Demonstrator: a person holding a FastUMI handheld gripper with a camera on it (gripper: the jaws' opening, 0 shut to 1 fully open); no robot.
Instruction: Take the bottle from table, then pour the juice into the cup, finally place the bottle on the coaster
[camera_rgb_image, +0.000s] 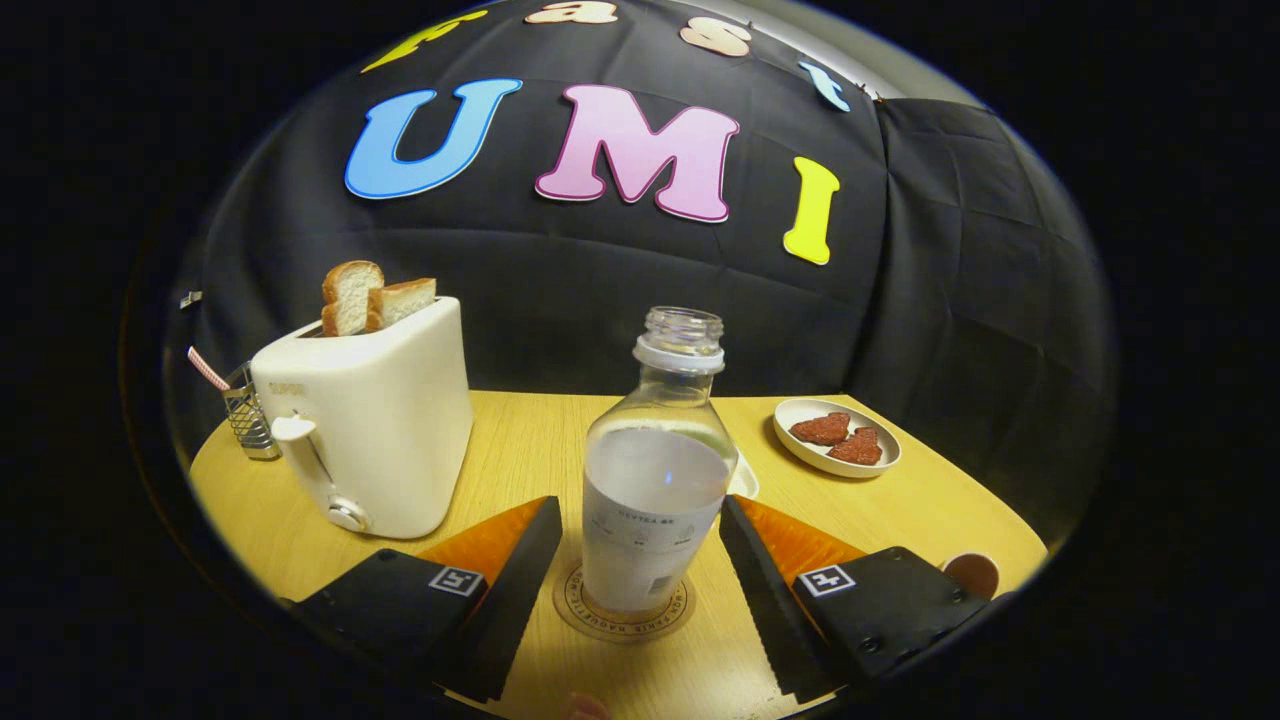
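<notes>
The bottle (655, 480) stands upright on the round coaster (624, 605), on the wooden desk (530, 440), between the two fingers of the gripper (640, 560). The fingers are spread apart, one on each side of the bottle, and neither touches it, so the gripper is open and holds nothing. The bottle is of clear plastic, with no cap on its neck, a pale label around the lower body and a pale liquid reaching up to about the shoulder. I think it will be rather heavy for its size and top-open, so any tilt could spill it; the smooth wall may be slippery and may give a little under pressure. The best place to take hold seems the labelled middle, below the shoulder, with an even squeeze. A toaster (375, 430) with bread stands to the left, a small plate (838, 447) with two red pieces to the right, and a brown cup (972, 574) is just beyond the right finger.
</notes>
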